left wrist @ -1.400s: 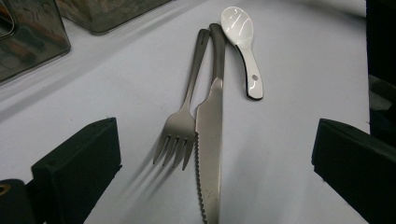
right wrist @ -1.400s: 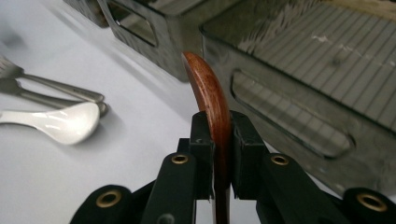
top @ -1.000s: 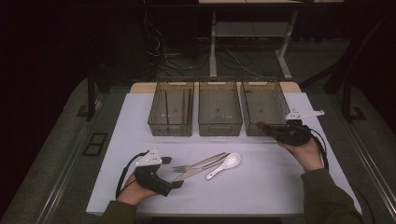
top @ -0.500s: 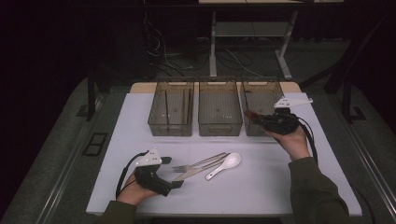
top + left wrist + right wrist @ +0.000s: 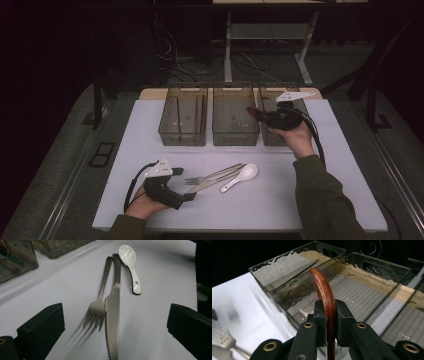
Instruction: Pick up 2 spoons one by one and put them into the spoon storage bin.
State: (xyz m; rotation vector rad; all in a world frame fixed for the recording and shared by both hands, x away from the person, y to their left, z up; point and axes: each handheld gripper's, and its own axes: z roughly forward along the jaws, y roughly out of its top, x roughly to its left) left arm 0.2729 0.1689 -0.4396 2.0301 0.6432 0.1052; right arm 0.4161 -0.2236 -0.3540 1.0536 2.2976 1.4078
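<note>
right gripper view shows the right gripper (image 5: 329,315) pinching a brown wooden spoon (image 5: 323,287) edge-on between its pads, the bowl end sticking out toward the clear bins. it looks like sorting cutlery into bins, with this spoon about to go in.

in the high view the spoon (image 5: 254,111) hangs over the gap between the middle bin (image 5: 235,137) and the right bin (image 5: 268,140), at the table's (image 5: 320,200) far edge. the risk as i judge it: released here, the spoon could strike the shared rims and bounce out, or drop into the wrong bin. the grip is also narrow and near one end, so the spoon could pivot between the pads.

left gripper view shows what the high view blurs: the left gripper (image 5: 112,325) has its jaws spread wide with nothing between them, low over the table near the front edge, facing a steel fork (image 5: 96,312), a serrated knife (image 5: 112,315) just beside it and a white ceramic spoon (image 5: 131,267). the high view alone shows the left bin (image 5: 182,137) with its divider.
</note>
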